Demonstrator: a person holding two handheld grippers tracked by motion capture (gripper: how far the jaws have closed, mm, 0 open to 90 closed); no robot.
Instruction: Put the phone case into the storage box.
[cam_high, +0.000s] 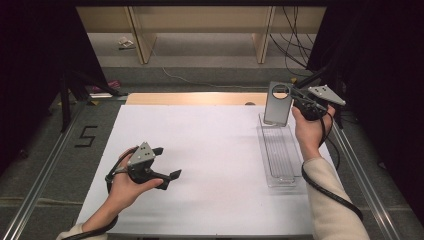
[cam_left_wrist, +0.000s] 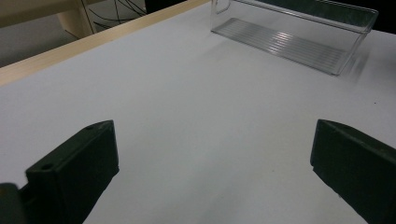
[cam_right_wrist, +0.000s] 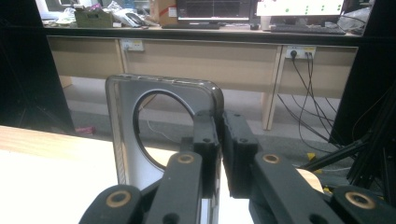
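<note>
The left gripper (cam_left_wrist: 212, 172) is seen from behind its two black jaws, which are spread wide apart at the lower corners with nothing between them, above a flat white table surface (cam_left_wrist: 196, 107). A clear, long, rectangular plastic tray with a ribbed floor (cam_left_wrist: 292, 37) is set on the white surface at the upper right, well apart from the jaws, and appears empty. A light wooden table edge (cam_left_wrist: 88, 42) is seen running diagonally at the upper left.
</note>
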